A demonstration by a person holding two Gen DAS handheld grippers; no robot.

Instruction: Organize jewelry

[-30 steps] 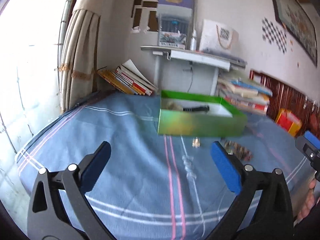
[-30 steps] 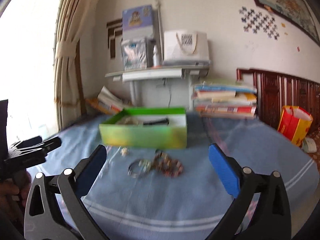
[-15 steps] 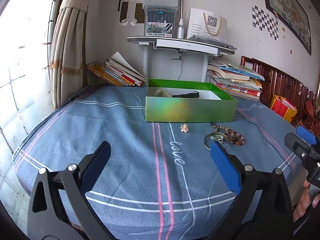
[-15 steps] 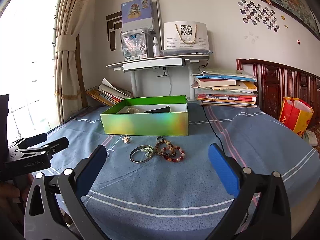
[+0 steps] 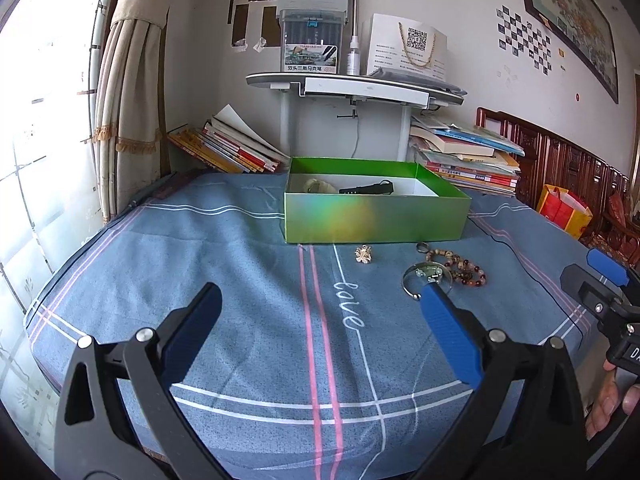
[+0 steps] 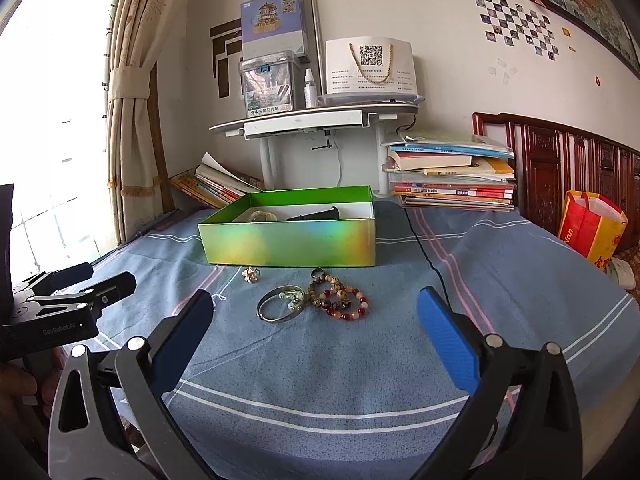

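A green open box (image 5: 376,216) (image 6: 288,240) stands on the blue bedsheet, with a pale bracelet (image 6: 262,215) and a black item (image 6: 316,214) inside. In front of it lie a small gold brooch (image 5: 364,255) (image 6: 250,275), a silver bangle (image 5: 424,280) (image 6: 282,309) and beaded bracelets (image 5: 460,268) (image 6: 338,300). My left gripper (image 5: 320,308) is open and empty, held above the sheet short of the jewelry. My right gripper (image 6: 314,312) is open and empty, also short of the jewelry.
A white desk shelf (image 6: 312,120) with boxes stands behind the box. Stacked books (image 6: 452,172) sit at the back right, leaning books (image 5: 228,148) at the back left. A curtain (image 5: 128,92) hangs left. A red-yellow bag (image 6: 592,228) is at the right.
Both views have steadied from blur and drawn slightly nearer the jewelry and box. Both grippers stay open and empty.
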